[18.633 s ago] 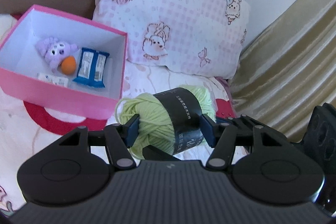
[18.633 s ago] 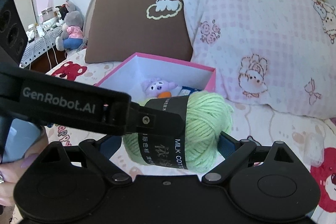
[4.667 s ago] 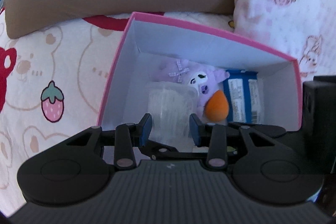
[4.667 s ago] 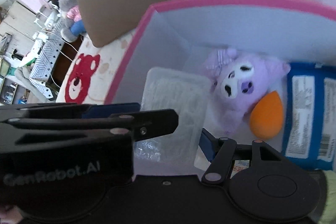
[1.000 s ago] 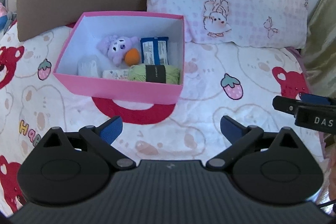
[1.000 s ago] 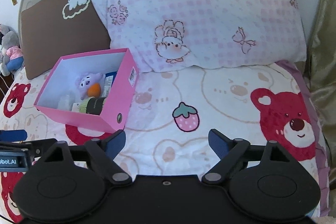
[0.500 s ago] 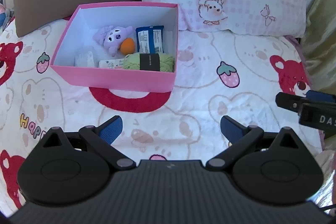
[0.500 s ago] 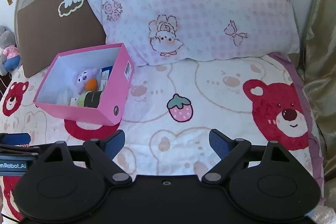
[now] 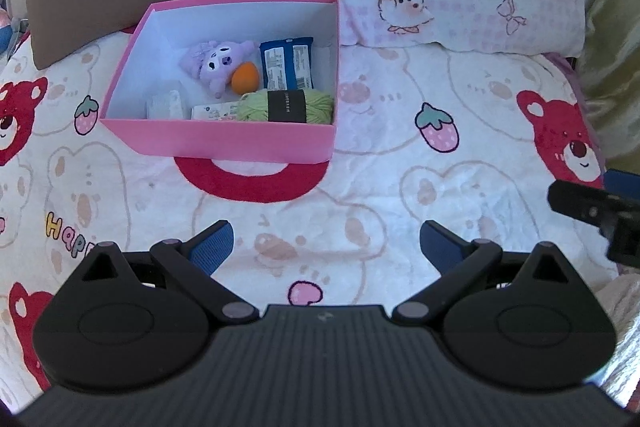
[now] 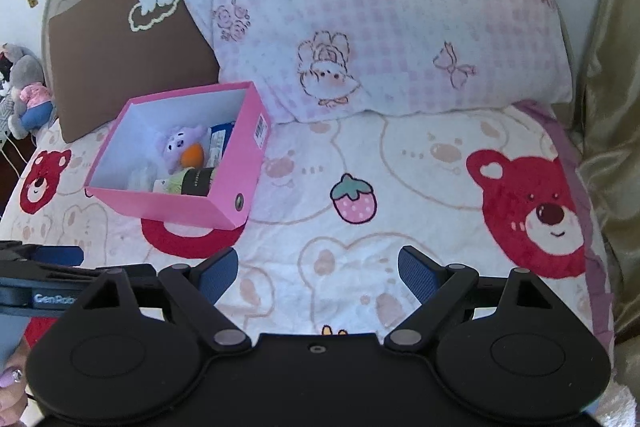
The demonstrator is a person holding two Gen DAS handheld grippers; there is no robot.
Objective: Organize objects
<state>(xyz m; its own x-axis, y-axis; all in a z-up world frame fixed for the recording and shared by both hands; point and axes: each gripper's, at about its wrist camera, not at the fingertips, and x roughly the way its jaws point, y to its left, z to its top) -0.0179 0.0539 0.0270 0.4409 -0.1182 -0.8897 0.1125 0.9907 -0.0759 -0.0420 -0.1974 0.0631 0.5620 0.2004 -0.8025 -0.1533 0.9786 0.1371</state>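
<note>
Your left claw (image 9: 326, 245) and right claw (image 10: 318, 269) are both spread wide and hold nothing, and the pink cardboard box (image 9: 224, 143) sits ahead near the bed's head edge, nearer your left claw.

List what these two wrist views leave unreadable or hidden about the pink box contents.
- Left wrist view: the pink box front wall covers the lower part of the green yarn and the clear packet.
- Left wrist view: blue snack pack print is too small to read.
- Right wrist view: the box's right wall hides most of the snack pack and yarn.

Pink box (image 9: 224, 143) on bedspread (image 9: 380, 163) — yarn (image 9: 286, 105) inside; left hand-held gripper (image 9: 326, 245) spread, empty
</note>
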